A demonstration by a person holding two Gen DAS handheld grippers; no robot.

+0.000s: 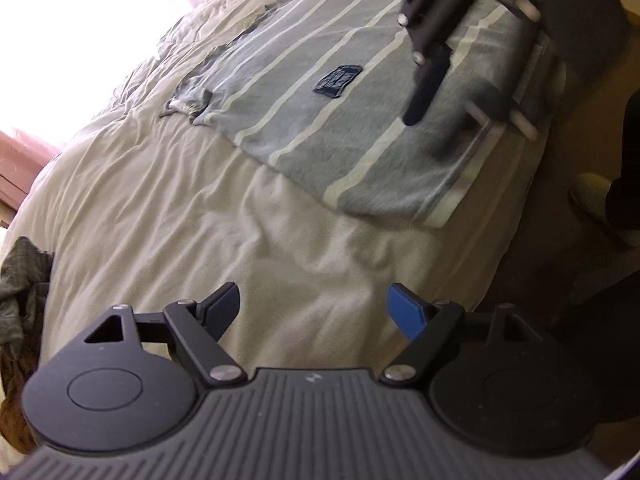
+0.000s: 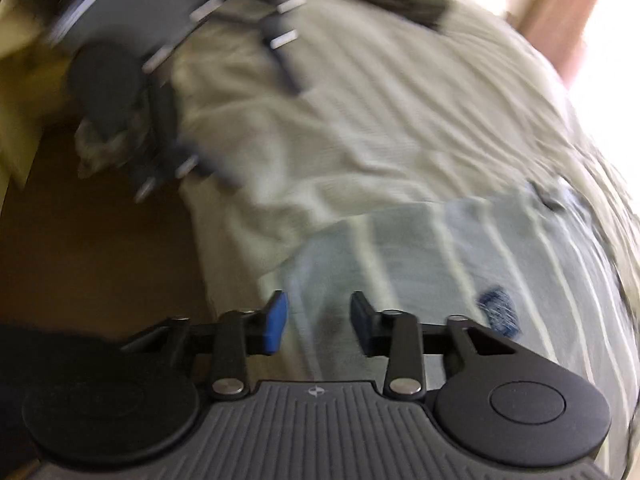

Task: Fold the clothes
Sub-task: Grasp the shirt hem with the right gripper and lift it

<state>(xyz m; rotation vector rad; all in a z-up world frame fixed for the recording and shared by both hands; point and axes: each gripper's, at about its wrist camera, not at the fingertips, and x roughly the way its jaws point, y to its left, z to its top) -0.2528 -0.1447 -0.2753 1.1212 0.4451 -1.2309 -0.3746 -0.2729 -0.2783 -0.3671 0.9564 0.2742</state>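
Observation:
A grey-blue shirt (image 1: 320, 120) with white stripes and a small navy patch (image 1: 338, 80) lies spread flat on the beige bedcover (image 1: 180, 220). My left gripper (image 1: 314, 308) hangs open over bare cover, a short way from the shirt's near edge, holding nothing. The right gripper (image 1: 430, 132) hovers over the shirt's right end, fingers apart. In the blurred right wrist view, the right gripper (image 2: 319, 316) is open just above the shirt (image 2: 420, 252) near its edge. The left gripper (image 2: 248, 120) shows at upper left, over the cover by the bed's edge.
A crumpled dark green garment (image 1: 20, 280) lies at the bed's left edge, and dark clothes (image 2: 420, 0) sit at the far end. Brown floor (image 2: 100, 240) runs beside the bed. A person's dark leg and pale slipper (image 1: 592, 196) stand at the right.

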